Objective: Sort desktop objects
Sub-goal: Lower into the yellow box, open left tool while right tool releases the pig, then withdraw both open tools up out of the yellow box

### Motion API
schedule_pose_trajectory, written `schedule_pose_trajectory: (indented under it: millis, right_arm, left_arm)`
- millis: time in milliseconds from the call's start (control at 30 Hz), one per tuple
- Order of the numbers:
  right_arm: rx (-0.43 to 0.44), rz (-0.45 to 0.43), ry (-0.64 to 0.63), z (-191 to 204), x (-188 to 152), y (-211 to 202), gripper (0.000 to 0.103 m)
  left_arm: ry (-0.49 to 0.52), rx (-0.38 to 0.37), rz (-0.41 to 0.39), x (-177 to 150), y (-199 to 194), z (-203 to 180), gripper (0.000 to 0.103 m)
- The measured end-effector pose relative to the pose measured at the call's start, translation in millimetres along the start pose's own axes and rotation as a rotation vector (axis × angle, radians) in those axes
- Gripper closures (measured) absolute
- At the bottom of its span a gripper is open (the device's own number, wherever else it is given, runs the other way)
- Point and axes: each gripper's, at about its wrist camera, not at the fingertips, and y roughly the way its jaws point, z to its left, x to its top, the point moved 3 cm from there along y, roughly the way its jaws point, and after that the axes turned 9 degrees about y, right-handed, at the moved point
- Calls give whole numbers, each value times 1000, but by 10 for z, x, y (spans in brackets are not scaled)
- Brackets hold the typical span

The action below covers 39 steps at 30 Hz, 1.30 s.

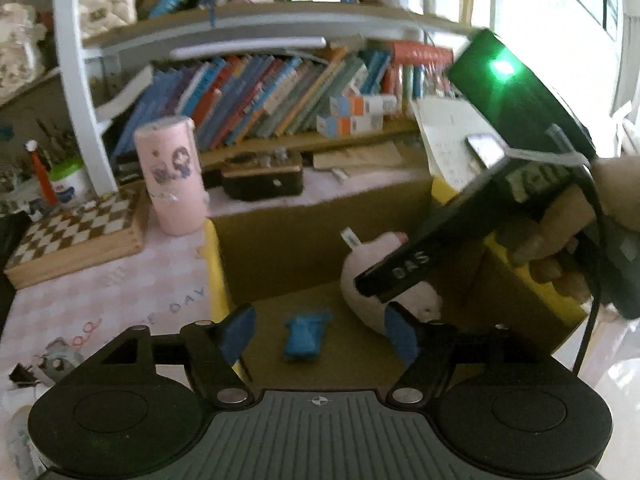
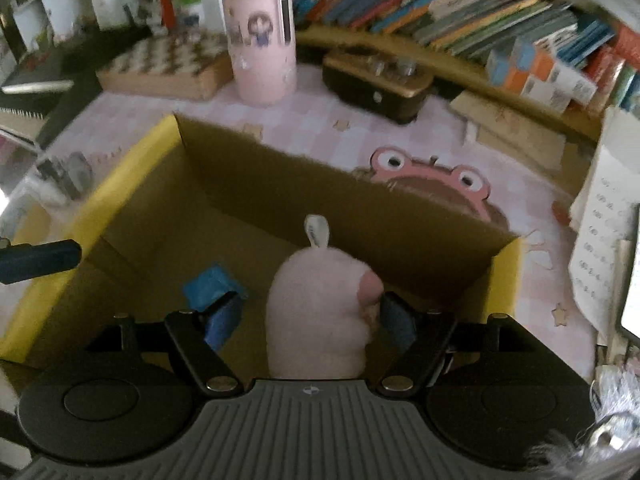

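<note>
An open cardboard box [image 1: 300, 232] with yellow flaps sits on the pink desk mat. On its floor lie a small blue object [image 1: 306, 336] and a pale pink plush toy [image 1: 360, 280] with a white tag. My left gripper [image 1: 320, 336] hangs open over the box floor, the blue object lying just beyond its fingers. In the right wrist view my right gripper [image 2: 310, 316] stands open around the plush toy [image 2: 316, 304]: the right pad is at the plush's side and the left pad is apart from it. The blue object [image 2: 212, 280] lies to the left of that, inside the box [image 2: 280, 184].
A pink cylindrical container [image 2: 260, 40], a chessboard [image 2: 168, 68] and a black-and-gold case [image 2: 380, 80] stand behind the box, before shelves of books. Papers [image 2: 600, 240] lie at the right. A hand [image 1: 560, 240] holds the right gripper over the box's right side.
</note>
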Motion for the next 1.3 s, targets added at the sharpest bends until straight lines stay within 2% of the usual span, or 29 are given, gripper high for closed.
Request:
schedule_pose_trajectory:
  millis: [167,333,433,567,767,1000,1167,1300]
  right_arm:
    - [-20,-145,26,53,-83,-484,28]
    - [-40,-256,51,173,-297,-900,28]
    - [-43,-306,66,282,-470,-1117,29]
    - [-64,-371,92,443,-736,-1376,30]
    - [-101,-462,122,745,-1189,-1652,29]
    - [-116,-451,147,1100,-1694,-1562,29]
    - [-118,-400,166,1278,-1986,-1358,30]
    - [-87,-356,129,1428,-2149,-1179,30]
  left_arm:
    - [-52,22,-88,-6,-391,83,20]
    - [-61,39,-141,-61,-713,116,19]
    - [-53,50,-164,-117,-887,123,18]
    - [-53,67,-178,-220,-1106,140,12]
    - [-85,121,-201,-516,-1450,233,7]
    - [-100,216,-128,-1002,-1595,347,7]
    - [-118,250,-64,-1310,-1602,388,7]
    - [-153,285,-40,-1482,-1648,453,7]
